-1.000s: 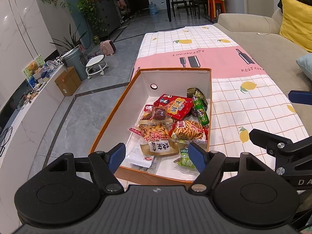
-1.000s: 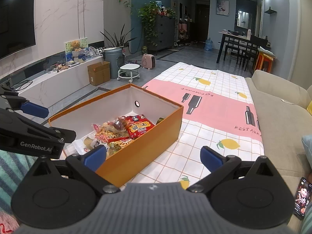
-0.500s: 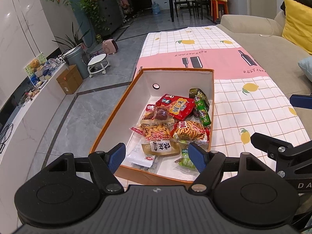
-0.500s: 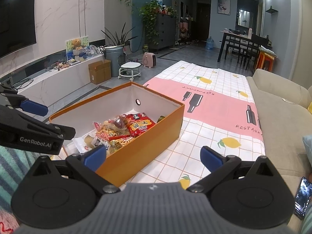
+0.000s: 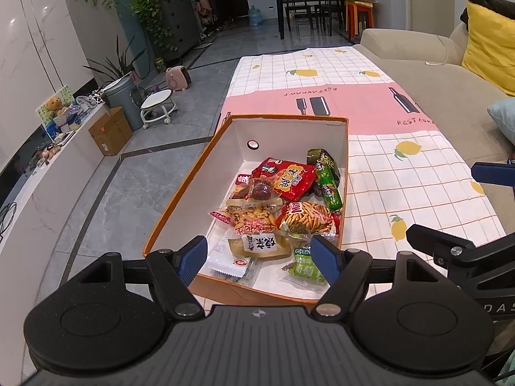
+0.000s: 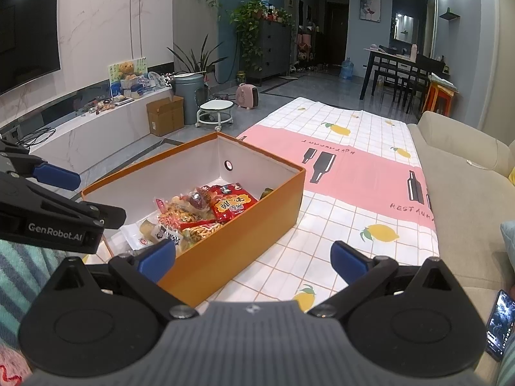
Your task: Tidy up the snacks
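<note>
Both your left gripper [image 5: 259, 259] and right gripper [image 6: 252, 262] hover wide open and empty near the orange box [image 5: 167, 222]; snacks [image 5: 283, 206] already lie inside, so lower slowly.

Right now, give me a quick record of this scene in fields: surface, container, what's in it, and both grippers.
surface: checked tablecloth with lemon prints and a pink band
container: orange box, open top, white inside, standing on the cloth
contents: loose snack packets, among them a red bag, a green stick pack, an orange crisps bag and a green pea pack
left gripper: open, empty, over the near end of the box
right gripper: open, empty, beside the box over the cloth
sofa: beige, along the table's right
</note>
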### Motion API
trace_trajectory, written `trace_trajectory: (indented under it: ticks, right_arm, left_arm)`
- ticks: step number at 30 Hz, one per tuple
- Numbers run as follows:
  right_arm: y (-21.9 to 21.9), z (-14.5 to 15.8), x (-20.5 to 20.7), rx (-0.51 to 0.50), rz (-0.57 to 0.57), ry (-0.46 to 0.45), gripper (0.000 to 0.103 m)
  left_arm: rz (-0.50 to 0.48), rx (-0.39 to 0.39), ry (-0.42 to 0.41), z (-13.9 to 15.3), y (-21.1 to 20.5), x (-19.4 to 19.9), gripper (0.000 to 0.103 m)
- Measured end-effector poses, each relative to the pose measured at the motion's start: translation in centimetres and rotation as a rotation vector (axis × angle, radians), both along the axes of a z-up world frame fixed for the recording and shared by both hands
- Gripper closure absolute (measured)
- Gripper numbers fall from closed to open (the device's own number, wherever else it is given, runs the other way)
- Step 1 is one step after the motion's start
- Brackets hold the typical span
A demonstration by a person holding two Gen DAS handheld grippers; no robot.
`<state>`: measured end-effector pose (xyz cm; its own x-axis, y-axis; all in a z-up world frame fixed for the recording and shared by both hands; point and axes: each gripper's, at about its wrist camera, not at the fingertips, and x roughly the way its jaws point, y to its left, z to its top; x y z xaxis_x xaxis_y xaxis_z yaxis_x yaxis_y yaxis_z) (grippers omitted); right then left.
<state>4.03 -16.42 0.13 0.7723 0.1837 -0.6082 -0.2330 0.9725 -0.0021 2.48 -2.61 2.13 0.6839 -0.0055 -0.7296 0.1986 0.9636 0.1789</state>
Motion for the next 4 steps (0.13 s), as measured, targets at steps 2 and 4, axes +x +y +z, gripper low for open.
trace_trajectory:
  ticks: [2, 4]
  right_arm:
    - [0.05, -0.04, -0.04, -0.002, 0.002, 0.001, 0.004]
    - [0.07, -0.09, -0.07, -0.003, 0.003, 0.001, 0.004]
  left_arm:
    - [-0.002, 0.000, -0.001, 0.05, -0.01, -0.02, 0.017]
    - [-0.002, 0.002, 0.000, 0.07, -0.04, 0.00, 0.017]
